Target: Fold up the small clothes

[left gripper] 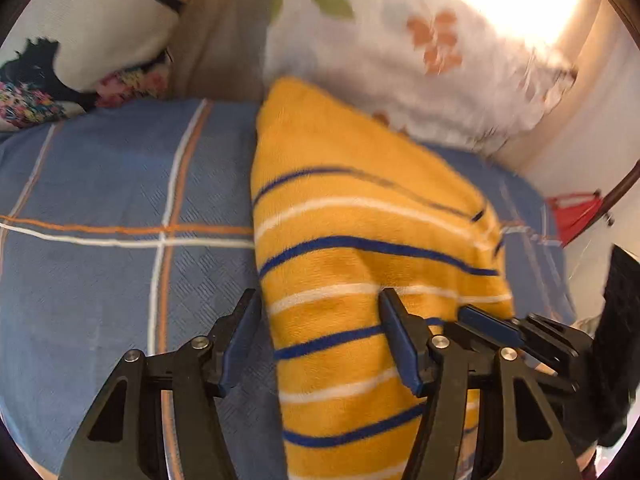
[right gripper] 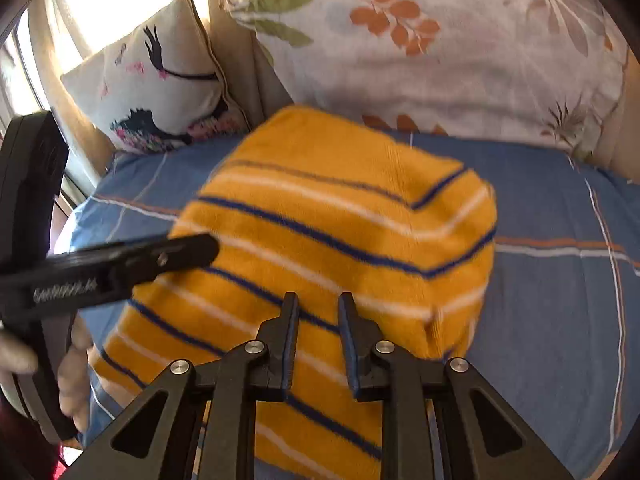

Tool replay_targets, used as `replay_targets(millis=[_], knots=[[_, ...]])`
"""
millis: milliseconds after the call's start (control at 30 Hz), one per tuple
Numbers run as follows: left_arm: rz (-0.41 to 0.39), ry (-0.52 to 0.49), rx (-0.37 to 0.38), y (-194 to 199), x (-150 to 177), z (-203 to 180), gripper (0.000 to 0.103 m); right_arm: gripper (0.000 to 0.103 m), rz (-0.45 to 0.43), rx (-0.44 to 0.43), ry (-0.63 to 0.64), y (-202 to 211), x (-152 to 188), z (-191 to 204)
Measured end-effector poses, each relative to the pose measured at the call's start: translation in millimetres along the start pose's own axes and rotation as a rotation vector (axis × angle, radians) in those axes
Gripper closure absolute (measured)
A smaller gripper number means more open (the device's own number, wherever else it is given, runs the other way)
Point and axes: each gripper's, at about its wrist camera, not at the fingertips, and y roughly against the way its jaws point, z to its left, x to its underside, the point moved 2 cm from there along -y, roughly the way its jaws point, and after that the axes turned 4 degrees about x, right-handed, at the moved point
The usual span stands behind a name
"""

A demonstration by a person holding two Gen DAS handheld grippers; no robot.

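garment (left gripper: 360,240): yellow knit or fleece piece with blue and white stripes, lying on the blue checked sheet (left gripper: 100,184) of a bed, toward the pillow end. far tip sits just below the leaf pillow (right gripper: 440,40); bird cushion (right gripper: 160,80) off to its left in the right view.

handling, judged: soft, light, limp, slightly fuzzy nap. no stiffness, so any lifted part will droop and drag the rest. not slippery; pads should bite well. nothing fragile. thick enough that a doubled edge bunches.

where to hold, judged: pinch at the near edge or at corners, both layers together, not mid-panel where only the top layer comes up. the right side already shows a turned-over flap, stripes meeting at an angle in the right view.

orientation: long axis runs away from the cameras toward the pillows, tilted a little. stripes lie across that axis. narrow end far, wide end near, passing under both tools.

left gripper (left gripper: 316,312): fingers wide apart, over the near left part of the cloth, nothing pinched. right finger seems to rest on the fabric; contact not certain.

right gripper (right gripper: 318,312): fingers apart with a narrow gap, over the near middle, holding nothing that shows.

some motion blur.
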Motion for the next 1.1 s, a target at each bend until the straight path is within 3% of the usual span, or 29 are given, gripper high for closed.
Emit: replay_targets(millis=[67, 167, 267, 333, 400, 467, 500, 567, 667, 700, 733, 767, 800, 900, 967, 1033, 1067, 1100], knots=[[-0.001, 0.018, 0.020, 3, 3, 4, 0.041, 0.081, -0.037, 0.007, 0.029, 3, 14, -3], [-0.021, 0.030, -0.002, 22, 8, 4, 0.042, 0.081, -0.017, 0.014, 0.021, 14, 20, -7], [-0.091, -0.081, -0.043, 48, 22, -18, 0.043, 0.080, -0.059, 0.038, 0.041, 35, 26, -1], [-0.065, -0.118, -0.045, 44, 30, -26, 0.043, 0.080, -0.091, -0.026, 0.051, 45, 30, 8], [0.004, -0.102, -0.047, 30, 39, -22, 0.043, 0.080, -0.067, -0.093, 0.051, 44, 36, 14], [0.062, -0.047, -0.014, 19, 50, -10, 0.042, 0.080, -0.003, -0.061, 0.057, 32, 45, 14], [0.061, -0.029, 0.007, 20, 55, -7, 0.042, 0.080, 0.025, -0.038, 0.049, 27, 49, 10], [0.043, -0.040, 0.004, 30, 63, -6, 0.042, 0.085, 0.032, -0.082, -0.006, 32, 55, -5], [0.020, -0.030, 0.001, 45, 73, -3, 0.042, 0.086, 0.023, -0.023, -0.068, 50, 61, -24], [0.005, -0.036, -0.010, 51, 76, -3, 0.042, 0.083, 0.011, 0.058, -0.075, 57, 64, -30], [-0.014, -0.043, -0.025, 58, 80, -4, 0.042, 0.066, -0.007, 0.161, -0.082, 64, 65, -36], [-0.029, -0.043, -0.031, 62, 86, -5, 0.042, 0.054, -0.036, 0.209, -0.105, 72, 67, -42], [-0.046, -0.039, -0.026, 66, 89, -6, 0.042, 0.052, -0.065, 0.182, -0.146, 80, 69, -49], [-0.103, -0.026, -0.002, 86, 104, -7, 0.042, 0.040, -0.134, -0.049, -0.309, 93, 78, -64], [-0.150, -0.018, -0.017, 97, 110, -5, 0.042, 0.037, -0.148, -0.081, -0.340, 86, 80, -61], [-0.187, -0.014, -0.048, 104, 115, -3, 0.040, 0.039, -0.113, -0.073, -0.336, 68, 81, -56], [-0.204, -0.015, -0.073, 107, 116, -3, 0.040, 0.064, -0.090, -0.098, -0.335, 57, 76, -50], [-0.223, -0.017, -0.101, 111, 117, -3, 0.039, 0.080, -0.064, -0.118, -0.333, 51, 75, -49]])
